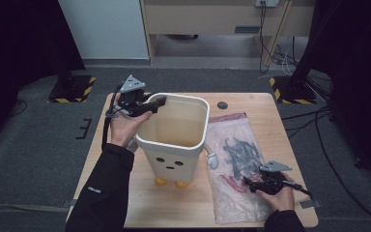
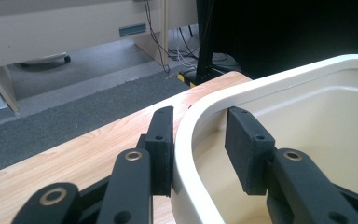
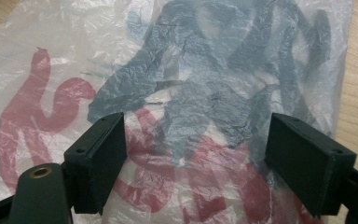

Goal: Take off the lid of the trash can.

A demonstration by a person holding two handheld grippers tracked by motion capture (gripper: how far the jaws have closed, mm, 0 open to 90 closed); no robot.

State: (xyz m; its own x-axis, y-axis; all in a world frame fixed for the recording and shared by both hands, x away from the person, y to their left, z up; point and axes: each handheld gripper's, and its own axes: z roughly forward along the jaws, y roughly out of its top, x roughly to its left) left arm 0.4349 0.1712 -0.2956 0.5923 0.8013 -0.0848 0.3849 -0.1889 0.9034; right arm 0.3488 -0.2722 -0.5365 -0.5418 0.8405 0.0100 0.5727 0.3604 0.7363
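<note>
Left gripper (image 2: 198, 149) straddles the near-left rim of the cream bin (image 1: 174, 133): outer pad touching, inner pad apart, not clamped. Right gripper (image 3: 193, 163) gapes wide over the plastic bag (image 1: 232, 159), flat on the desk (image 1: 251, 104) right of the bin.

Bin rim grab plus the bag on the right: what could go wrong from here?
1. The left tool straddles the bin rim at one corner, the inner pad apparently short of the wall. A one-corner pinch could tip the bin on its small orange feet.
2. The right tool hangs open over the flat plastic bag. The thin film may slip from the pads or be caught in one layer only.
</note>
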